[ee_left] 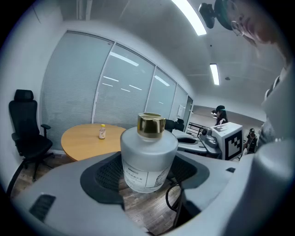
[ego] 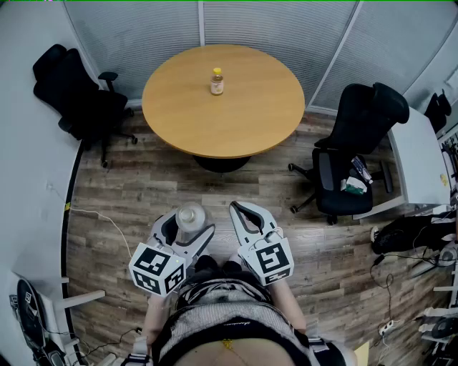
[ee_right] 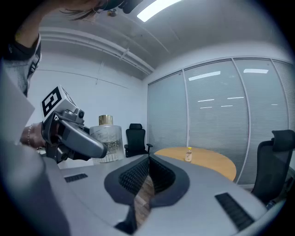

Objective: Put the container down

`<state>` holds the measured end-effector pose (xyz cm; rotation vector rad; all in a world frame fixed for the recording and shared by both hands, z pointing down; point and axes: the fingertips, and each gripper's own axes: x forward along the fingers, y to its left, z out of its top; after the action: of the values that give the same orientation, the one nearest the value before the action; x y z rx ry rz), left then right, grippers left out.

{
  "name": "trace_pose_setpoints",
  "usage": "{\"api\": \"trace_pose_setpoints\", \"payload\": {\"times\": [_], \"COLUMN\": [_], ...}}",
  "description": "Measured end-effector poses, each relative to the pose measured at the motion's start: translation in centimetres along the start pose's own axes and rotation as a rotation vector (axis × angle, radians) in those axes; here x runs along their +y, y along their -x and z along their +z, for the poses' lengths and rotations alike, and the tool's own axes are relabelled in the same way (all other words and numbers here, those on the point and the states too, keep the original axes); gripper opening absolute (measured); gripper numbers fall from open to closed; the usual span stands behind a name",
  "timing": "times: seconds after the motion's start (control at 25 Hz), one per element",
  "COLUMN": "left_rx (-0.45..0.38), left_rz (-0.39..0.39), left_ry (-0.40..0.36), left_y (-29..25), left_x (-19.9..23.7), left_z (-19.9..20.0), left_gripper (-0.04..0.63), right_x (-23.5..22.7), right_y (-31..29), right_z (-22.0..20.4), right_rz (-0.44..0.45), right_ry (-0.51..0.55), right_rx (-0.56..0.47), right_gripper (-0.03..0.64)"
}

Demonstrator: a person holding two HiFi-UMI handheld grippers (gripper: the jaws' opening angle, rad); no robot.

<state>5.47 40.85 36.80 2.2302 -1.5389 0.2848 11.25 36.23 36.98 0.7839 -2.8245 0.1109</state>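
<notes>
Left claw (ego: 190,223) laden, right claw (ego: 236,209) closed.

The container (ee_left: 148,159) is frosted white with a shiny gold cap (ee_left: 151,125). Round table (ego: 243,114) is warm tan wood, chairs (ego: 361,136) are black, blinds (ego: 272,21) pale grey, floor (ego: 143,193) is grey-brown planks, and the marker cubes (ego: 157,268) are black-and-white squares.

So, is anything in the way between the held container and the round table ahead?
Nothing visible. Only wood floor lies between the container in the left gripper and the table. The office chairs stand off to the sides, and the small bottle sits toward the table's far side.
</notes>
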Motion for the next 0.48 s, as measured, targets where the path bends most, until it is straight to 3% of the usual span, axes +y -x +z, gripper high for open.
{"api": "trace_pose_setpoints", "payload": {"times": [0.48], "left_rx": [0.001], "left_rz": [0.01], "left_ry": [0.004], "left_y": [-0.6], "left_x": [-1.7], "left_z": [-0.5], "left_gripper": [0.333], "right_x": [-0.1], "right_y": [1.6], "right_z": [-1.0], "right_rz": [0.059], "right_ry": [0.012], "right_rx": [-0.01], "right_gripper": [0.023]}}
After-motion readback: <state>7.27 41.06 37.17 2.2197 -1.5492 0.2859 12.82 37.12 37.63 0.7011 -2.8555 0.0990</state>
